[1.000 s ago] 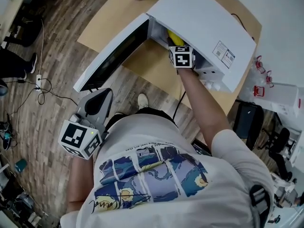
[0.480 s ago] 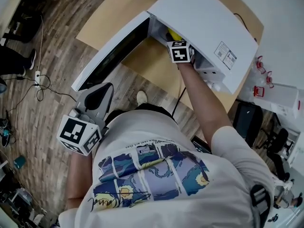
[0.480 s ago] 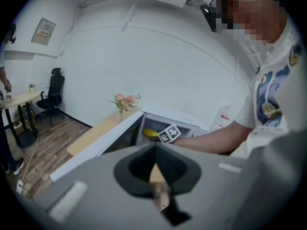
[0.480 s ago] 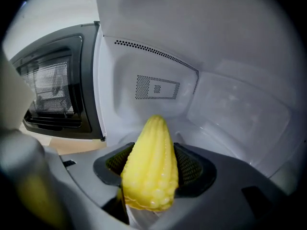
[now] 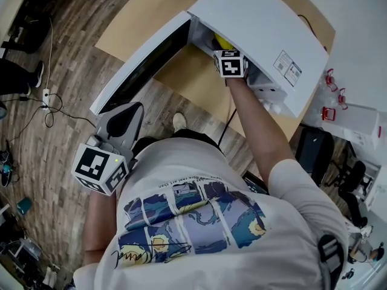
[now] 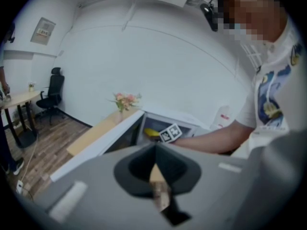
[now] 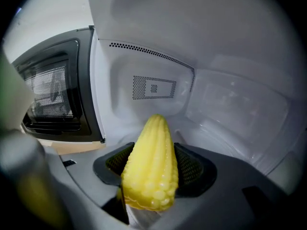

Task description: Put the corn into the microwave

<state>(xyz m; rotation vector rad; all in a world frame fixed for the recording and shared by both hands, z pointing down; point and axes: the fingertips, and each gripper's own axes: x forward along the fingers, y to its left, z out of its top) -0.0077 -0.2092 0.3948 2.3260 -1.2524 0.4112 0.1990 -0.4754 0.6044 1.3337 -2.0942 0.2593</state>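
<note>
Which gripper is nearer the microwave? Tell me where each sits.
Right. The right gripper is inside the microwave cavity, shut on the corn; the left gripper hangs shut by the person's side, clear of the microwave.

I log: tan desk (image 5: 130, 20), pink flowers (image 6: 125, 100) at its far edge; black office chair (image 6: 54, 91) by wall; power strip (image 5: 46, 94) on plank floor (image 5: 54, 174).
</note>
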